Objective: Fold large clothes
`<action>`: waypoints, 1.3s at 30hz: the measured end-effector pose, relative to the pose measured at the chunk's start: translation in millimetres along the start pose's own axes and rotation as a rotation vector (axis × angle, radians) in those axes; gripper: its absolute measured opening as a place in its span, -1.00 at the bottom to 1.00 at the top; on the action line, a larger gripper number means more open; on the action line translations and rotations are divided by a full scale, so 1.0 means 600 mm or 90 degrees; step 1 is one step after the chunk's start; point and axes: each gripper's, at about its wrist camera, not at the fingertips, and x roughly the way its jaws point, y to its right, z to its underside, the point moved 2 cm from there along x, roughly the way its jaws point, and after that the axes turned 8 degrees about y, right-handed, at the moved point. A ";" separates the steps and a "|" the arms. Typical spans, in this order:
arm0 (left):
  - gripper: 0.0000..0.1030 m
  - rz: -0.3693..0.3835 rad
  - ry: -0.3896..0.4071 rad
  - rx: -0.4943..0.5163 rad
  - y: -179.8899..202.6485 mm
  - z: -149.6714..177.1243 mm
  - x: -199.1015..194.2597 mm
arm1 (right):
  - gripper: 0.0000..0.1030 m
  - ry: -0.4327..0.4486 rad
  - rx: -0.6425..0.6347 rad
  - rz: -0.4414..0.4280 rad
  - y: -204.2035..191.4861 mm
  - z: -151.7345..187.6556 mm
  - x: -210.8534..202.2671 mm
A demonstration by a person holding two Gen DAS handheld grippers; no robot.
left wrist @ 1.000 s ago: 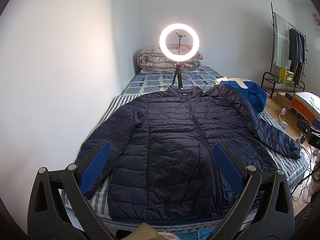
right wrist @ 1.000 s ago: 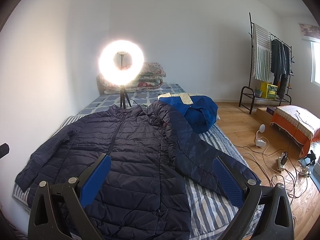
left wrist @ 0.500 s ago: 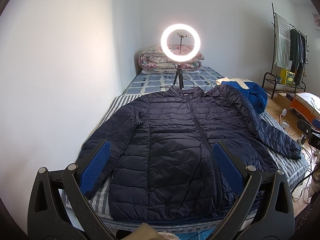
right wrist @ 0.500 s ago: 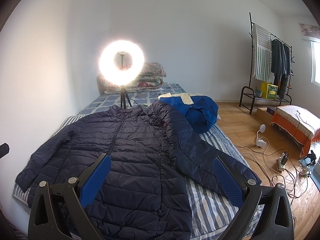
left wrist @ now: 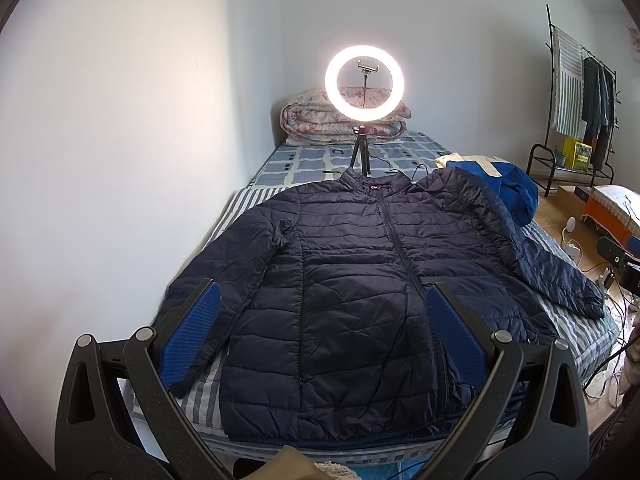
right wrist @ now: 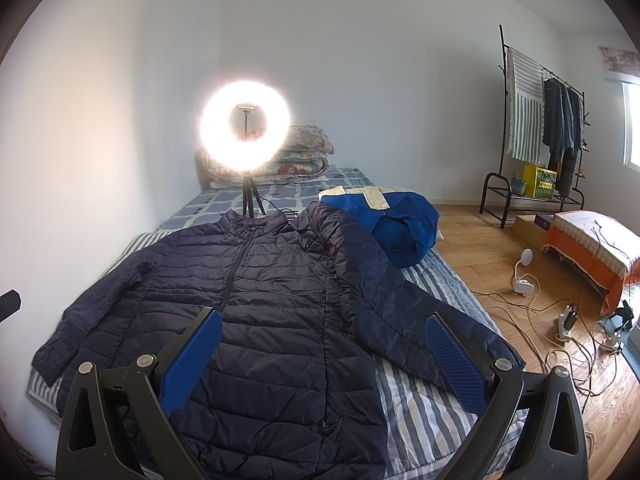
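A dark navy puffer jacket (left wrist: 352,280) lies flat and zipped on the striped bed, front up, both sleeves spread out; it also shows in the right wrist view (right wrist: 256,304). My left gripper (left wrist: 320,328) is open and empty, held above the jacket's lower hem. My right gripper (right wrist: 320,344) is open and empty, above the jacket's lower right side, near its right sleeve (right wrist: 404,312). Neither gripper touches the jacket.
A lit ring light on a tripod (left wrist: 364,80) stands on the bed behind the collar. A blue garment (right wrist: 396,220) lies at the jacket's far right. Folded quilts (left wrist: 320,120) sit at the bed head. A wall runs along the left. Cables (right wrist: 560,320) and a clothes rack (right wrist: 540,128) are on the right.
Both views have shifted very slightly; the jacket and the open grippers are as before.
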 end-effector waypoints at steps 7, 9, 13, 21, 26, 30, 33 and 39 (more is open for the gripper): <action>1.00 -0.017 0.000 -0.004 -0.017 0.015 0.001 | 0.99 -0.008 0.004 -0.020 -0.029 -0.003 0.014; 1.00 -0.026 0.001 -0.005 -0.026 0.023 -0.003 | 0.99 -0.017 0.004 -0.037 -0.042 -0.004 0.020; 1.00 -0.027 -0.007 -0.016 -0.048 0.041 -0.020 | 0.99 -0.026 -0.013 -0.096 -0.091 -0.014 0.035; 1.00 -0.001 -0.016 -0.064 -0.090 0.109 -0.077 | 0.99 -0.043 -0.066 -0.283 -0.229 -0.037 0.069; 1.00 -0.001 -0.041 -0.077 -0.088 0.145 -0.099 | 0.95 -0.070 -0.154 -0.393 -0.354 -0.035 0.097; 1.00 -0.013 -0.028 -0.052 -0.078 0.162 -0.115 | 0.74 -0.113 -0.184 -0.499 -0.449 -0.011 0.105; 1.00 -0.025 -0.016 -0.044 -0.080 0.166 -0.125 | 0.65 -0.143 -0.232 -0.560 -0.535 0.020 0.108; 1.00 -0.048 -0.005 -0.063 -0.108 0.174 -0.139 | 0.27 -0.206 -0.349 -0.689 -0.699 0.103 0.087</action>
